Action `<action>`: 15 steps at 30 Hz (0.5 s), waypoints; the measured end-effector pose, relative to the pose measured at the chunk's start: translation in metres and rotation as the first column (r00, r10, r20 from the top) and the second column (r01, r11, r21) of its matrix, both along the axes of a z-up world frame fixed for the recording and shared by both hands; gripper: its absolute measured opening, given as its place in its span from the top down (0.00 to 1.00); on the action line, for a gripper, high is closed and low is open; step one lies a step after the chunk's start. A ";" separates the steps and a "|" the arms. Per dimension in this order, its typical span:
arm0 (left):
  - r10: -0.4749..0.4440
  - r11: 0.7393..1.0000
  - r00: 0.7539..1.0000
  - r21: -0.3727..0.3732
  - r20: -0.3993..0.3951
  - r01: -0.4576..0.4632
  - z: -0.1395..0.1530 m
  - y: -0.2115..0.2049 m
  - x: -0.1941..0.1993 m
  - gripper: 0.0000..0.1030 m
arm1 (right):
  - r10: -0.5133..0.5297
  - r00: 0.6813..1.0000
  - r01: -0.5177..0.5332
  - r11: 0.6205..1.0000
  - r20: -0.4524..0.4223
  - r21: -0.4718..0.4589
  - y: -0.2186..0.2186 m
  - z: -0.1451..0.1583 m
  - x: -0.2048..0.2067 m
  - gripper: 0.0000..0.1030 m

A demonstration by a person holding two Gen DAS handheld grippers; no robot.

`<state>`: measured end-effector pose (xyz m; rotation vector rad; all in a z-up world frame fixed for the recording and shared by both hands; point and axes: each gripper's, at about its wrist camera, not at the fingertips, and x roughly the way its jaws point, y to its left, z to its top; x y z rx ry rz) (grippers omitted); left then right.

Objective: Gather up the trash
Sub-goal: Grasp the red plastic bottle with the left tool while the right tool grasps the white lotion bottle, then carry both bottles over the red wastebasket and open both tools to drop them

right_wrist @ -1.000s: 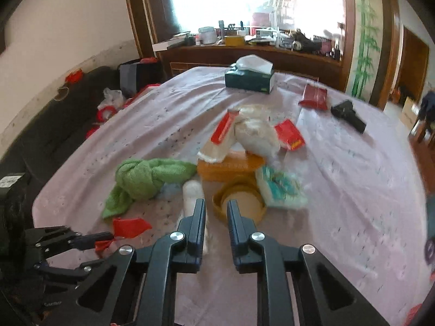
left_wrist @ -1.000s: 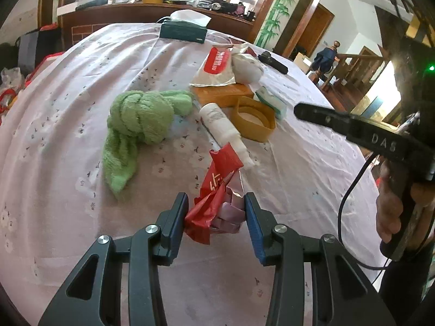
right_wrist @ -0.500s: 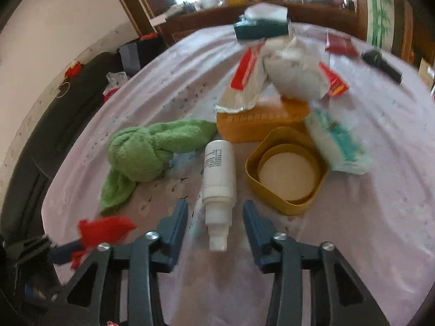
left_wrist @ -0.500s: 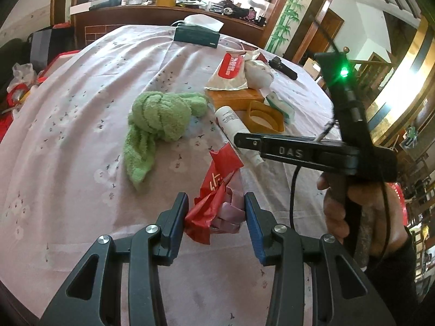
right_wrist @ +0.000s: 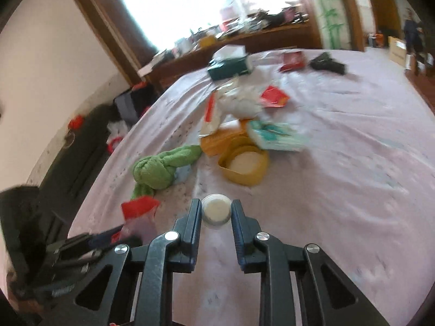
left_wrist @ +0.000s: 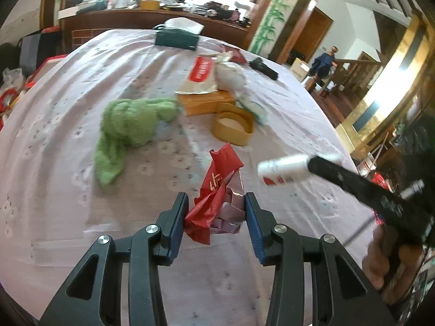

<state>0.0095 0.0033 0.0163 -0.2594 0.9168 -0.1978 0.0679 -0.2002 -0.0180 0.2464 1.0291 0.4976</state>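
Observation:
My left gripper (left_wrist: 216, 214) is shut on a crumpled red and pink wrapper (left_wrist: 217, 190) and holds it above the lilac tablecloth (left_wrist: 68, 103). My right gripper (right_wrist: 216, 213) is shut on a white bottle (right_wrist: 216, 208), seen end-on between the fingers. In the left wrist view the bottle (left_wrist: 285, 172) sticks out of the right gripper's black fingers (left_wrist: 353, 182), lifted off the cloth at the right. The left gripper and its wrapper (right_wrist: 138, 207) show at the lower left of the right wrist view.
On the cloth lie a green towel (left_wrist: 130, 125), a yellow round lid (left_wrist: 233, 127), an orange box (left_wrist: 206, 102), a white-and-red bag (left_wrist: 201, 74), a teal packet (right_wrist: 277, 135), a dark green tissue box (left_wrist: 175, 39) and a black device (left_wrist: 263, 68). A sideboard (left_wrist: 136, 19) stands behind.
My right gripper closed on the white bottle and lifted it off the cloth toward the right. My left gripper keeps the wrapper and has hardly moved.

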 end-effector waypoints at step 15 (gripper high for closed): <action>-0.244 0.970 0.966 -0.006 0.086 0.245 0.041 -0.117 -0.019 0.61 | -0.330 0.924 0.330 0.943 0.195 0.031 -0.127 0.081 -0.103 0.78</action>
